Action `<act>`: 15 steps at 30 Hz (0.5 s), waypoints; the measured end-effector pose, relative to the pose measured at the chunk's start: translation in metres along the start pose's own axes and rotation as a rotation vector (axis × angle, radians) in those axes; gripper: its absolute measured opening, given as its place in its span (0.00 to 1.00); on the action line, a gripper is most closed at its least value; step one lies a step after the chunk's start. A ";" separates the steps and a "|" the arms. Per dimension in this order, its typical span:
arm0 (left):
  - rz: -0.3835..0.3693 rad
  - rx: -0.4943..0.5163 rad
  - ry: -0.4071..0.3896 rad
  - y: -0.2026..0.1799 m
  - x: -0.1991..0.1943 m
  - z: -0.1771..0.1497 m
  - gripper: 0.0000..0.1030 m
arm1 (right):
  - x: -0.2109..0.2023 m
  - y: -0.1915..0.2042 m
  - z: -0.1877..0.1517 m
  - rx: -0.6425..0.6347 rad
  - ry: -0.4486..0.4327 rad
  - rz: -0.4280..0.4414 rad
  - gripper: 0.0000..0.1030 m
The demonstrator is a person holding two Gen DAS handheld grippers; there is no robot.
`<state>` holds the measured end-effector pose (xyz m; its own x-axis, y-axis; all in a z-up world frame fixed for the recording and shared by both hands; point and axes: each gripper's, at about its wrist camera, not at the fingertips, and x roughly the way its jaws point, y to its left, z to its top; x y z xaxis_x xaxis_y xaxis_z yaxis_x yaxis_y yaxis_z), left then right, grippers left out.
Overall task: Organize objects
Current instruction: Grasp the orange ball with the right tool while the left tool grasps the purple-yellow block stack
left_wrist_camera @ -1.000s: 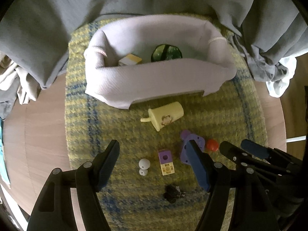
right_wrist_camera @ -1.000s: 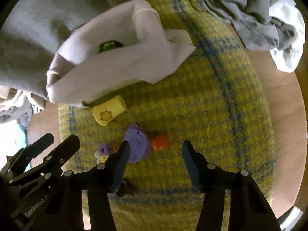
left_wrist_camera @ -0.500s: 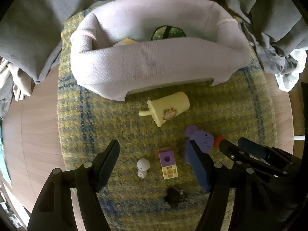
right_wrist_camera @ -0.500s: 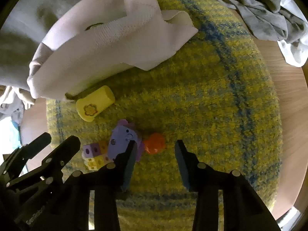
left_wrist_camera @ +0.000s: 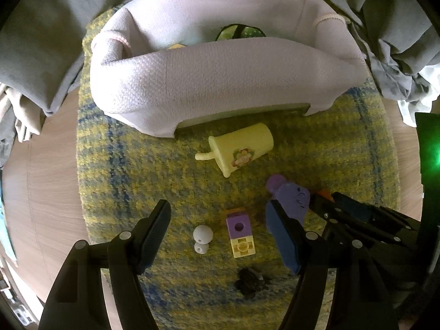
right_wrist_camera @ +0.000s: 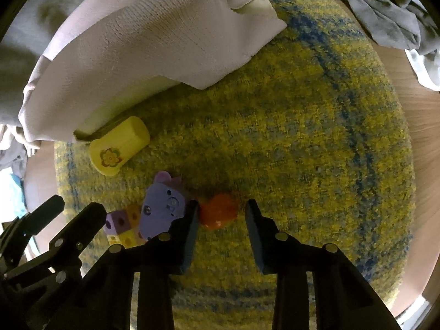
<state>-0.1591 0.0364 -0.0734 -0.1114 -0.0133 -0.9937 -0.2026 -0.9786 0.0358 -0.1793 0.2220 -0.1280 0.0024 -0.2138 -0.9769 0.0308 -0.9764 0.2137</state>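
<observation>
A pale fabric basket [left_wrist_camera: 220, 82] stands at the back of a yellow-blue rug [left_wrist_camera: 137, 170]; a green toy [left_wrist_camera: 239, 31] shows inside. In front lie a yellow toy cup [left_wrist_camera: 242, 148], a purple bear figure [left_wrist_camera: 291, 198], a purple-and-yellow block [left_wrist_camera: 240, 232], a small white figure [left_wrist_camera: 202, 238] and a dark small toy [left_wrist_camera: 250, 280]. My left gripper [left_wrist_camera: 218, 232] is open above the block. My right gripper [right_wrist_camera: 221, 220] is open, its fingers on either side of an orange ball [right_wrist_camera: 218, 211] beside the bear [right_wrist_camera: 162, 209]. The cup [right_wrist_camera: 118, 145] lies by the basket [right_wrist_camera: 137, 41].
Grey cloth [left_wrist_camera: 55, 27] is piled behind and to the left of the basket, more grey and white cloth [right_wrist_camera: 385, 8] at the right. The rug lies on a round wooden table [left_wrist_camera: 41, 192]; its edge shows at the right [right_wrist_camera: 420, 165].
Both grippers have moved forward and down toward the toys. My right gripper's fingers have narrowed and now flank the orange ball. The toys have not moved.
</observation>
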 end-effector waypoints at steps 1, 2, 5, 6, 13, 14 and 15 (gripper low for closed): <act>-0.006 -0.002 0.002 0.001 0.000 0.000 0.68 | 0.000 0.001 0.000 -0.004 -0.002 -0.002 0.28; -0.012 -0.003 0.004 0.002 0.000 -0.001 0.68 | -0.001 0.001 -0.001 -0.006 -0.007 -0.005 0.28; -0.038 -0.009 0.013 0.006 0.000 -0.003 0.68 | -0.003 0.002 -0.004 0.000 -0.010 -0.007 0.28; -0.041 -0.010 0.016 0.007 0.000 -0.004 0.68 | -0.004 0.002 -0.005 0.001 -0.014 -0.007 0.28; -0.079 -0.014 0.035 0.012 0.002 -0.009 0.53 | -0.020 0.007 -0.016 0.002 -0.057 -0.035 0.28; -0.086 -0.013 0.041 0.015 0.004 -0.008 0.51 | -0.021 0.007 -0.018 0.000 -0.059 -0.035 0.28; -0.092 -0.014 0.049 0.011 0.004 -0.008 0.50 | -0.021 0.008 -0.019 0.003 -0.061 -0.034 0.28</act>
<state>-0.1538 0.0236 -0.0783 -0.0453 0.0671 -0.9967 -0.1959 -0.9790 -0.0570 -0.1604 0.2194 -0.1056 -0.0599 -0.1822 -0.9814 0.0271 -0.9831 0.1809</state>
